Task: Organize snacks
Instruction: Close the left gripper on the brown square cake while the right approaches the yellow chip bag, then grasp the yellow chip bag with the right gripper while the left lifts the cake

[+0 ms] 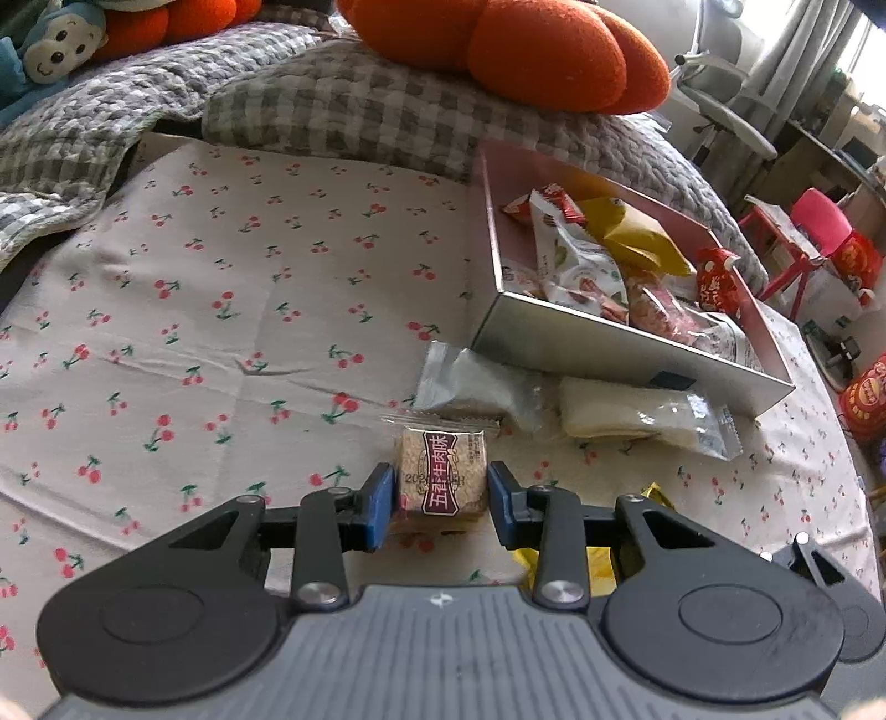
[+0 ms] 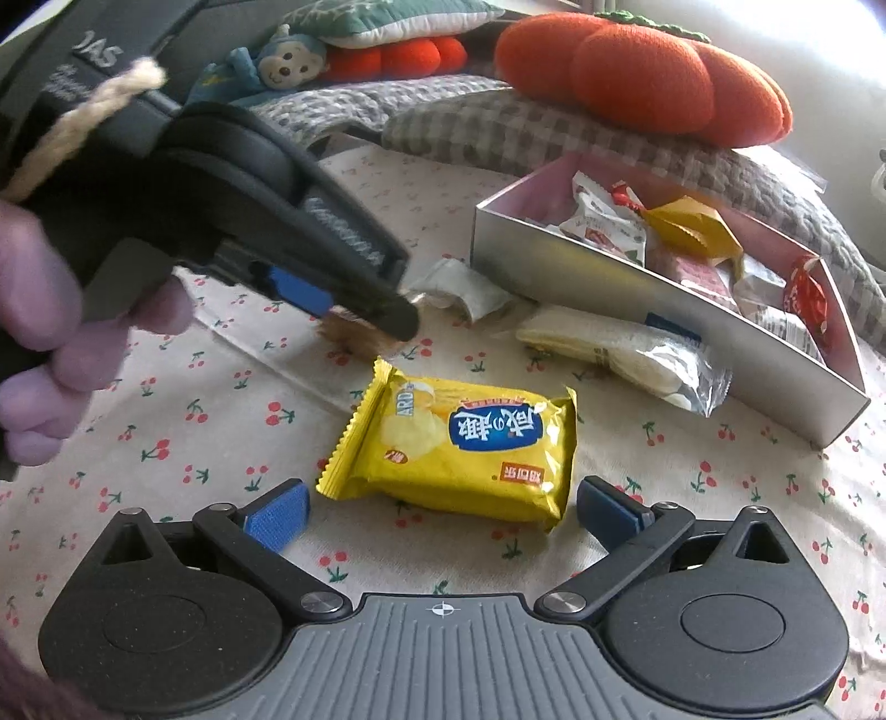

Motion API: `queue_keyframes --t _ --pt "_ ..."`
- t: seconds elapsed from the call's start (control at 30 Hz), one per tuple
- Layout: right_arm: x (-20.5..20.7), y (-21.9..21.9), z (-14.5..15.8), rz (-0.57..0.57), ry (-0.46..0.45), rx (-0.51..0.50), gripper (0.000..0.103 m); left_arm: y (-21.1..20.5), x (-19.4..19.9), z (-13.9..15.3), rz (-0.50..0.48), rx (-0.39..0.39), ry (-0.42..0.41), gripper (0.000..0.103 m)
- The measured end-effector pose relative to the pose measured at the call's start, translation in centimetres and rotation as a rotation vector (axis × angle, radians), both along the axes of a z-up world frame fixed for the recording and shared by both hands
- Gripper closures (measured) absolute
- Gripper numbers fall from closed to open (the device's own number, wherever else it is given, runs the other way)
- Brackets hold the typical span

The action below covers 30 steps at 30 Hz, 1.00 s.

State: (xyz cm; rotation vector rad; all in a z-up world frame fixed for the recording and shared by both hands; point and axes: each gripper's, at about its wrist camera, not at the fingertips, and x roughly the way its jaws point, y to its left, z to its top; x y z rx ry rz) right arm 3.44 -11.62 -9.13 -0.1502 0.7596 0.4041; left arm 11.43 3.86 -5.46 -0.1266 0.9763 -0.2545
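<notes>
While the left gripper [image 1: 442, 501] sits low in the centre of the left wrist view, its blue fingers [image 1: 376, 507] are seen drawn in against both sides of a small square snack packet [image 1: 443, 476] with a dark red label, which is pinched between them just above the cherry-print bed sheet [image 1: 221, 310]. The same gripper [image 2: 354, 310] is seen from the side in the upper left of the right wrist view, held by a hand [image 2: 83, 354], with the brownish packet [image 2: 354, 335] partly hidden under its tip.

The right gripper [image 2: 442, 515] is shown in the lower centre of its own view with its blue fingers [image 2: 277, 518] spread wide. A yellow chip packet [image 2: 459, 443] lies flat on the sheet between and just ahead of them; whether either finger touches it cannot be told.

An open silver box [image 1: 609, 349] with a pink inside is seen at the right of the left wrist view, filled with several wrapped snacks [image 1: 581, 266]. Just in front of its near wall, a silver wrapper [image 1: 470, 382] and a long clear-wrapped pale snack [image 1: 642, 415] lie on the sheet. An orange plush cushion [image 1: 509, 50] rests on a grey checked blanket [image 1: 343, 116] at the top of the frame.
</notes>
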Motion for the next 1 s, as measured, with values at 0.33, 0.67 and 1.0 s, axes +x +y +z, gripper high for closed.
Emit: queue_keyframes --t 0.33,0.67,1.0 --pt "0.8 -0.1 0.1 -0.055 -0.001 0.053 0.0 0.9 -0.1 0.1 -0.001 -0.005 0.032 0.07" --pt "0.3 0.3 -0.2 -0.087 -0.053 0.022 0.008 0.7 -0.3 0.1 -0.013 -0.007 0.046 0.07" --pt "0.3 -1.0 0.6 -0.078 -0.052 0.074 0.027 0.9 -0.7 0.9 -0.027 -0.024 0.033 0.071"
